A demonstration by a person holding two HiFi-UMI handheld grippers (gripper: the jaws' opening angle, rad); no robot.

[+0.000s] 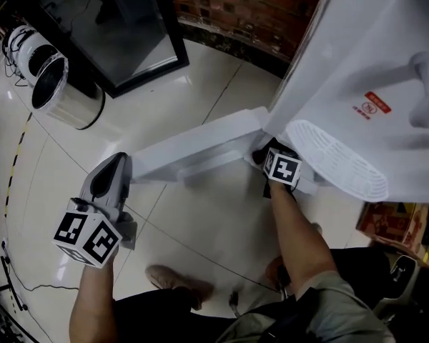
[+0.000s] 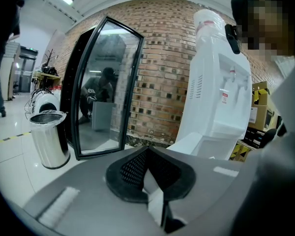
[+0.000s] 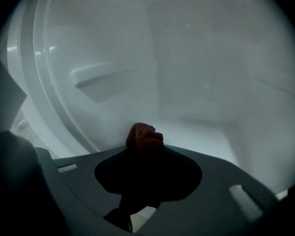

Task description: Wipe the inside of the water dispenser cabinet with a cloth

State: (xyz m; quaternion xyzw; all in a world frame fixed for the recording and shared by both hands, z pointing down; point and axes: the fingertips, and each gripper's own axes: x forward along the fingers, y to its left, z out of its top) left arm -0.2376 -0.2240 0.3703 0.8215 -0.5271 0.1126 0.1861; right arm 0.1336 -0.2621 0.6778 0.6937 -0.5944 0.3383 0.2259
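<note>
The white water dispenser [image 1: 357,70] stands at the right, and its lower cabinet door [image 1: 200,148] is swung open over the floor. My right gripper [image 1: 270,157] reaches into the cabinet below the drip tray [image 1: 336,159]; its tips are hidden in the head view. In the right gripper view its dark jaws [image 3: 145,150] are shut on a bunched reddish-brown cloth [image 3: 144,134] close to the cabinet's white inner wall [image 3: 187,73]. My left gripper [image 1: 116,164] hangs apart over the floor tiles, shut and empty [image 2: 148,167], and it faces the dispenser [image 2: 219,102].
A steel bin [image 1: 61,84] and a black-framed glass panel [image 1: 129,34] stand at the back left, before a brick wall [image 1: 250,6]. Cardboard boxes [image 1: 397,224] sit right of the dispenser. The person's shoes [image 1: 179,281] rest on the tiles below. Cables trail along the left edge.
</note>
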